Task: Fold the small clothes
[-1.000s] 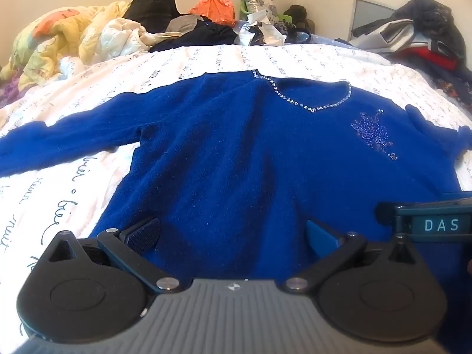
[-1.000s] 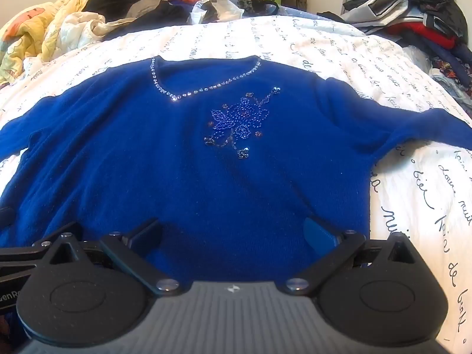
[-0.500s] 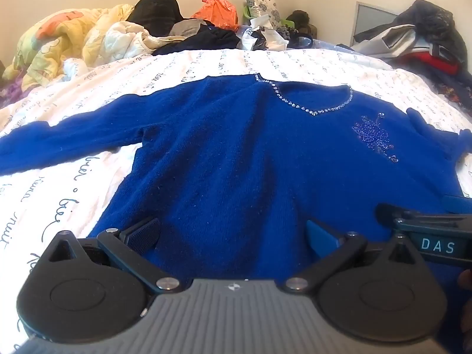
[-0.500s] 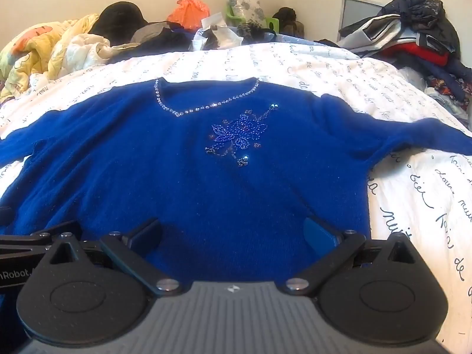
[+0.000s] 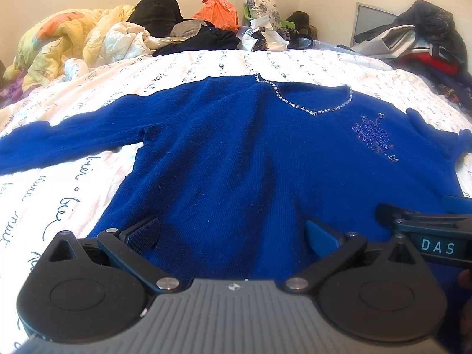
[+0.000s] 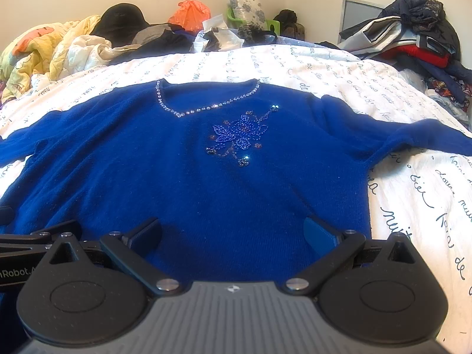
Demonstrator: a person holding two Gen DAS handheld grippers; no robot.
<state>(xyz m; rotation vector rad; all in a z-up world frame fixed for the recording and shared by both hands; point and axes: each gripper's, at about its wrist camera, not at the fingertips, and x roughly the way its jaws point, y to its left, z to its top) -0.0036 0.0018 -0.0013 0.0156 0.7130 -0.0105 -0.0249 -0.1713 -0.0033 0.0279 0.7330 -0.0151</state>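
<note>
A royal blue sweater (image 5: 242, 153) lies flat, front up, on the white printed bedsheet (image 5: 53, 200), sleeves spread out to both sides. It has a rhinestone neckline (image 6: 206, 107) and a beaded flower (image 6: 239, 135) on the chest. My left gripper (image 5: 230, 236) is open and empty over the sweater's lower left hem. My right gripper (image 6: 233, 233) is open and empty over the lower right hem (image 6: 265, 253). The right gripper's side shows at the right edge of the left wrist view (image 5: 436, 236).
Piled quilts (image 5: 67, 38), dark clothes (image 5: 200, 38) and an orange bag (image 5: 218, 11) lie along the bed's far edge. A heap of jackets (image 6: 413, 38) sits at the far right. Bare sheet (image 6: 427, 206) flanks the sweater on both sides.
Both cameras have tilted up a little, so the sweater sits lower in view and more wall shows. Both grippers stay open, and the sweater has not moved.
</note>
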